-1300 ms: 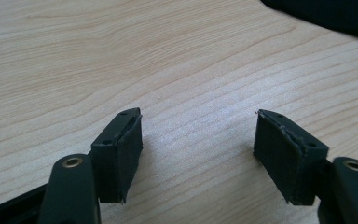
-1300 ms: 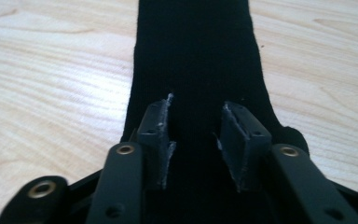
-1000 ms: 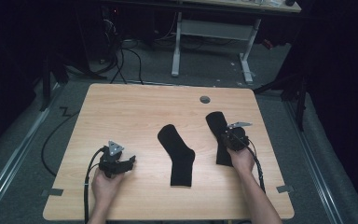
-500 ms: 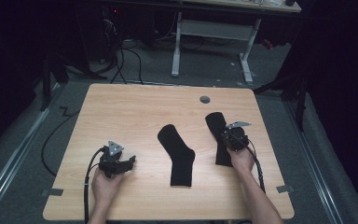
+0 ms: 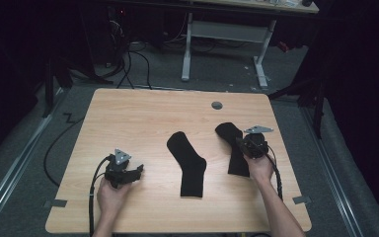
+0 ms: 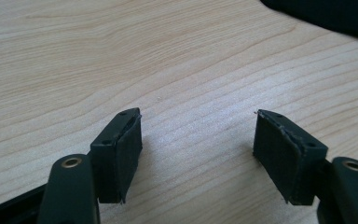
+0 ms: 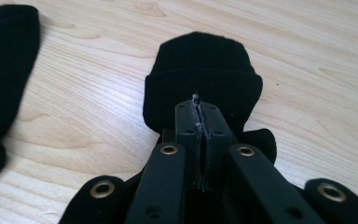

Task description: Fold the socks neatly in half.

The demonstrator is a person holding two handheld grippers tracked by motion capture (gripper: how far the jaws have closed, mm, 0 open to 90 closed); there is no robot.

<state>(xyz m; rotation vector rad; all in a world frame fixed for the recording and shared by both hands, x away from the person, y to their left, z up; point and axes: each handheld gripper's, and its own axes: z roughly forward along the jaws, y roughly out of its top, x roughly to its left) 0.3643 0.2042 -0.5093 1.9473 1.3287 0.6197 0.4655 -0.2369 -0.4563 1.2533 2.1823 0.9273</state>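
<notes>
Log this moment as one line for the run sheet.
right gripper: shut on right black sock | left gripper: open, over bare wooden table | middle black sock: flat, untouched

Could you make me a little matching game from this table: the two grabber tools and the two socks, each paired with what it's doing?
1. left gripper
2. right gripper
3. middle sock
4. right sock

a. pinched by closed jaws
b. jaws apart over bare wood
c. lying flat, untouched
d. jaws shut on black fabric

Pairs: 1-b, 2-d, 3-c, 4-a
</notes>
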